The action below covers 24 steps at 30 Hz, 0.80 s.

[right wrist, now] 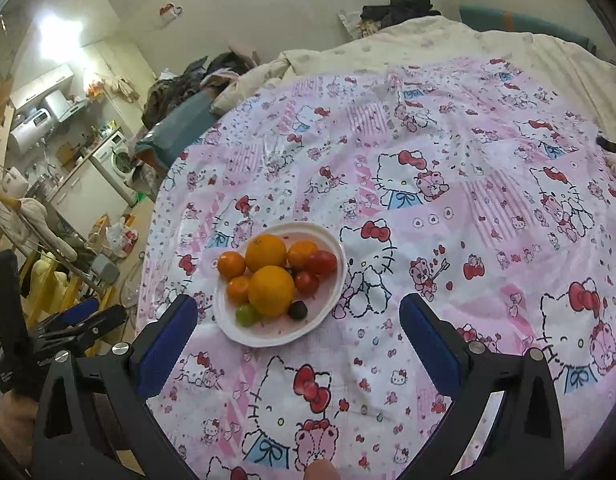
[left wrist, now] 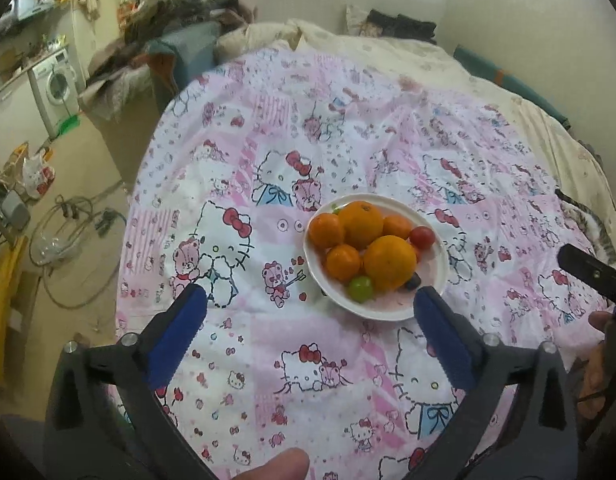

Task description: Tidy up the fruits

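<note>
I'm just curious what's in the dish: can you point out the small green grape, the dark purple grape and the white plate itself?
Small green grape [left wrist: 361, 288], left wrist view, its centre.
Dark purple grape [right wrist: 297, 309], right wrist view, its centre.
White round plate [right wrist: 268, 338], right wrist view, bare near rim.

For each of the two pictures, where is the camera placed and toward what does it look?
Left wrist view: on the left tongs, looking down along the open blue fingers at the white plate of fruit; a fingertip shows at the bottom and the right tongs at the right edge.
Right wrist view: on the right tongs, open, looking down at the plate; the left tongs show at the left.
Both views share the plate and the cartoon-cat bedsheet.
</note>
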Motion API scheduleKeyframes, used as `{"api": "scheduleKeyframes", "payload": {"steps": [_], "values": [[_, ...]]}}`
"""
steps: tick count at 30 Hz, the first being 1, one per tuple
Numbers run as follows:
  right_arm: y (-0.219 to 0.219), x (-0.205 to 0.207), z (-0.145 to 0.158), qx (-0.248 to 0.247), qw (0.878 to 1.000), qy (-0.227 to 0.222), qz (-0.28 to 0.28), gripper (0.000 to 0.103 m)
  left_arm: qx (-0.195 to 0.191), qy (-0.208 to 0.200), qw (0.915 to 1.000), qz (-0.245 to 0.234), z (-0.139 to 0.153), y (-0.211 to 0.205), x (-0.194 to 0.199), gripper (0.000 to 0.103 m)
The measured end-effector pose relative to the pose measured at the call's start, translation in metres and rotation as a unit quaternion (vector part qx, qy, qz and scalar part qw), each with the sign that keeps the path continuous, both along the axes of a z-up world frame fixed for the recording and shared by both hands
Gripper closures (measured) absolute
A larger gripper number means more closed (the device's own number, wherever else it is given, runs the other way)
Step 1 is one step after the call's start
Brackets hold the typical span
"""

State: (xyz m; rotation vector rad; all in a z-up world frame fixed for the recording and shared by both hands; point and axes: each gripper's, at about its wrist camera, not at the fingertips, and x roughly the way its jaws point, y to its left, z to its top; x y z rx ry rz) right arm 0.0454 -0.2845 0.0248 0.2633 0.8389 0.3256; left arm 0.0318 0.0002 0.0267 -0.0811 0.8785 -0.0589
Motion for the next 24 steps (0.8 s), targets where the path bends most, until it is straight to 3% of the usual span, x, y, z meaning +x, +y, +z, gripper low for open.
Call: {"api": "scheduleKeyframes", "payload": {"steps": [9, 14, 24], "values": [[0.010, -0.029, 0.003, -0.038, 0.998, -0.043, -0.023, 0.000, 0.022, -0.056, 0.9978, 0.029, 0.011, -0.001, -0.026, 0.001], [0.025, -0.037, 0.005, -0.082, 0.994, -0.074, -0.015, 0.000, 0.035, -0.060, 0.9972, 0.027, 0.008, -0.003, -0.030, 0.001], [0.032, -0.029, -0.003, -0.087, 0.993, -0.080, -0.028, 0.000, 0.026, -0.065, 0.9970, 0.033, 0.003, -0.006, -0.023, 0.001]]}}
